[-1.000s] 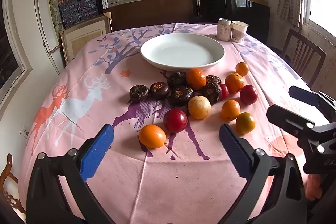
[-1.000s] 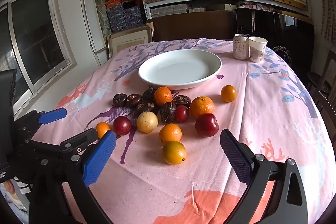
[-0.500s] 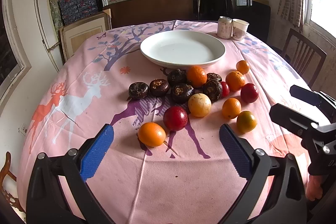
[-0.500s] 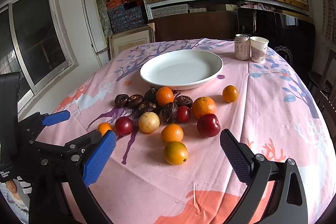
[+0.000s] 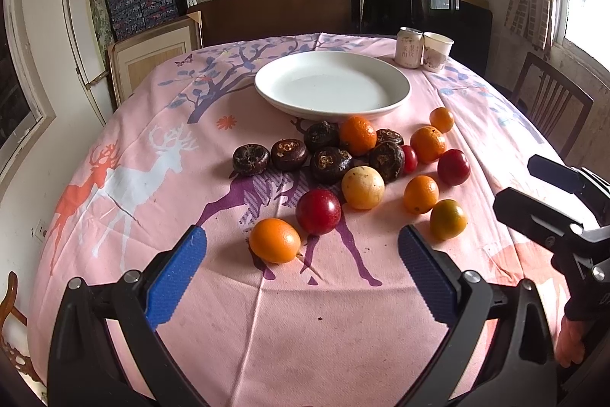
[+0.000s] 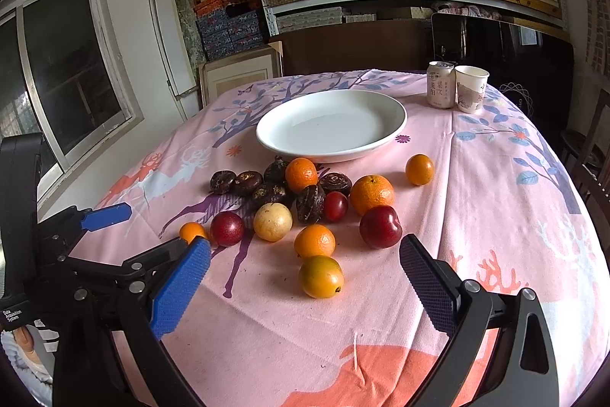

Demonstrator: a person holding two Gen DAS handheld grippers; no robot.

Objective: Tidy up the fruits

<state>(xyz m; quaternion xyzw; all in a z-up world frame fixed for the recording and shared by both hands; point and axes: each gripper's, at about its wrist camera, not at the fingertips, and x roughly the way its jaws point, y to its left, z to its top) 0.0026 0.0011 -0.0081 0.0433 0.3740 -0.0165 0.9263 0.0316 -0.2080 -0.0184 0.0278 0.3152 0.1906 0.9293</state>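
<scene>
Several fruits lie in a loose pile on the pink tablecloth in front of an empty white plate (image 5: 331, 84) (image 6: 331, 124): oranges, red plums, a pale yellow fruit (image 5: 362, 187) (image 6: 273, 221) and dark brown ones (image 5: 330, 164). My left gripper (image 5: 301, 273) is open and empty, just short of the nearest orange (image 5: 274, 240). My right gripper (image 6: 305, 288) is open and empty, just short of a yellow-green orange (image 6: 321, 276). Each gripper shows in the other's view, the left (image 6: 99, 239) and the right (image 5: 549, 201).
A drink can (image 5: 408, 47) (image 6: 441, 83) and a paper cup (image 5: 437, 50) (image 6: 471, 88) stand behind the plate at the far right. A wooden chair (image 5: 553, 102) is at the table's right side. Shelves of boxes line the back wall.
Both grippers have moved slightly forward toward the fruit pile, which sits a little closer in both views. Both stay open.
</scene>
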